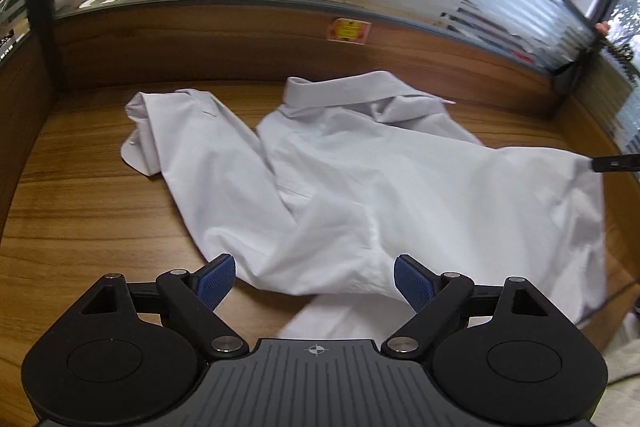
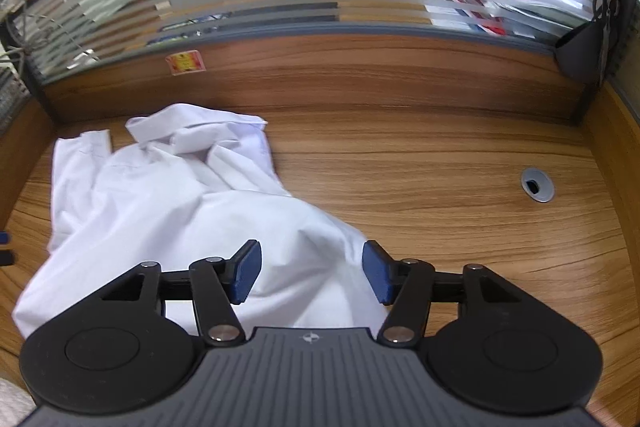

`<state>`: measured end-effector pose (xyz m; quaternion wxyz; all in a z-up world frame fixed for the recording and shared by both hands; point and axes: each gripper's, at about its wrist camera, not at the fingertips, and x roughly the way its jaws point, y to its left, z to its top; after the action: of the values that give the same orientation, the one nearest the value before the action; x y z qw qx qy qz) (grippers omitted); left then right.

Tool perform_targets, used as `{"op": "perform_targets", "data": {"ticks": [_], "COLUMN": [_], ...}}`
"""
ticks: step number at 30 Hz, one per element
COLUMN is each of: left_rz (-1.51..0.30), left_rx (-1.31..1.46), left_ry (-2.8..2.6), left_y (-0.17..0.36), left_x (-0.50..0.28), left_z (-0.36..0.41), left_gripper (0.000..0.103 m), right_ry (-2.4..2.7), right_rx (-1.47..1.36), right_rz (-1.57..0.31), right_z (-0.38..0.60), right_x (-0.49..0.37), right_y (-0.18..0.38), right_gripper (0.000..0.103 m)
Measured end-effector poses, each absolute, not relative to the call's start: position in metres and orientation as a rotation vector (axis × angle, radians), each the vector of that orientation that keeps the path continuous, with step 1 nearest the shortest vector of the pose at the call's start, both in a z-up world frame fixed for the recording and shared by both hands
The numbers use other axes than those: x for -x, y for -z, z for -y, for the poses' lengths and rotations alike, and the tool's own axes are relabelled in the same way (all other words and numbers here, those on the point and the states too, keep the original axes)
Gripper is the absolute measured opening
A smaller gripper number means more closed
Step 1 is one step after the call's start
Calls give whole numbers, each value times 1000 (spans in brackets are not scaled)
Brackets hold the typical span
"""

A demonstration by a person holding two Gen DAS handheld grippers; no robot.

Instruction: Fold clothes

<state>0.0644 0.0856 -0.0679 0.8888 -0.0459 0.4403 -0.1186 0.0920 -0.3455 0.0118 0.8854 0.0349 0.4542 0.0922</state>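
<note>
We see the white shirt (image 1: 360,187) lying rumpled and unfolded on the bench (image 2: 440,187); our left tool (image 1: 314,281) and right tool (image 2: 312,273) are spread, pinching nothing; all folding remains.

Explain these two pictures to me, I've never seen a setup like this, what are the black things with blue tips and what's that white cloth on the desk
There is no robot arm here. A person holds a two-finger gripper in each hand, and each gripper carries a wide-angle camera looking forward along its fingers, which bends the edges of the picture. One picture comes from the left gripper, the other from the right gripper. The blue tips are the finger pads.

On the wooden desk lies a white collared shirt, rumpled and not yet folded, with its collar towards the back panel. A round cable port sits in the desk to the right.

Both grippers are open above the shirt's near edge. Neither is holding anything.
</note>
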Motion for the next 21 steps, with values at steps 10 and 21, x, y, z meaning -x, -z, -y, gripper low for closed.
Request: {"op": "perform_targets", "data": {"ticks": [10,21], "left_rz": [-951,-1098], "left_rx": [38,254], "left_ry": [296,409], "left_y": [106,142], "left_x": [-109,-131], "left_z": [-75,-70], "left_gripper": [87,53], "right_ry": [-271,-288], "right_rx": [-130,-166], "right_rz": [-934,-951], "right_z": [307,289], "right_x": [-74,-62], "right_y": [-14,-7], "right_gripper": [68,75]}}
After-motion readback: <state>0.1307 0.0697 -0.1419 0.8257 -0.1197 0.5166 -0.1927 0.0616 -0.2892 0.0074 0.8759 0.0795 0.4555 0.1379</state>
